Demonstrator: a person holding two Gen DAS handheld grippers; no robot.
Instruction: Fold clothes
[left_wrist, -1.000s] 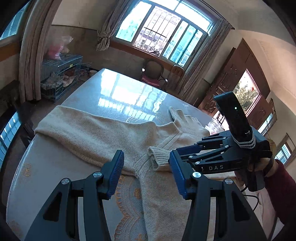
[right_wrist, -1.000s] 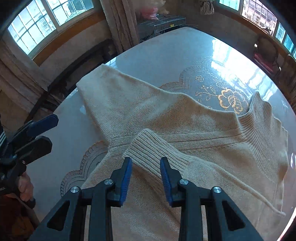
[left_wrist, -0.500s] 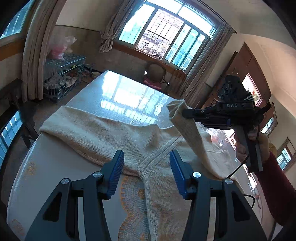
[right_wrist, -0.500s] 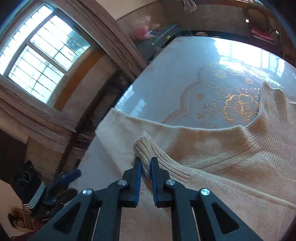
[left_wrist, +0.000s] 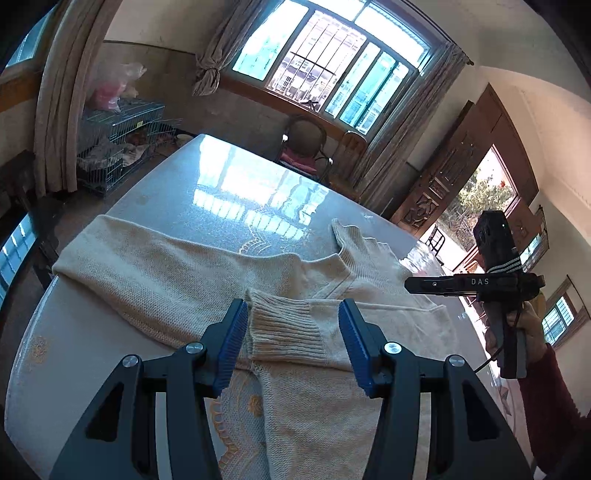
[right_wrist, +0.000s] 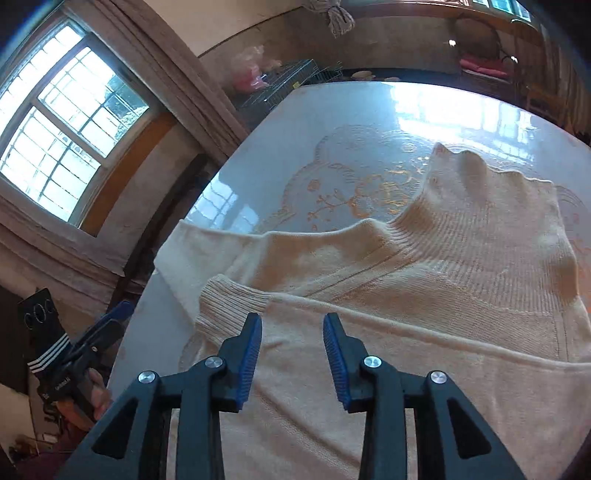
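A beige knit sweater (left_wrist: 177, 273) lies flat on the table, collar toward the far side; it also shows in the right wrist view (right_wrist: 424, 280). One sleeve is folded across the body, its ribbed cuff (left_wrist: 284, 325) lying on the chest, also seen in the right wrist view (right_wrist: 232, 299). My left gripper (left_wrist: 291, 339) is open and empty, its jaws standing either side of the cuff just above it. My right gripper (right_wrist: 291, 354) is open and empty above the folded sleeve; it shows at the right in the left wrist view (left_wrist: 410, 286).
The glossy table (left_wrist: 229, 184) has a gold floral pattern (right_wrist: 369, 192). A chair (left_wrist: 303, 147) stands at its far end, a wire cage (left_wrist: 118, 136) at the left by the curtains. Wooden doors (left_wrist: 454, 177) are at the right.
My right gripper carried the sleeve cuff across, laid it on the sweater's body, opened and let go. My left gripper stayed open and now stands over the cuff.
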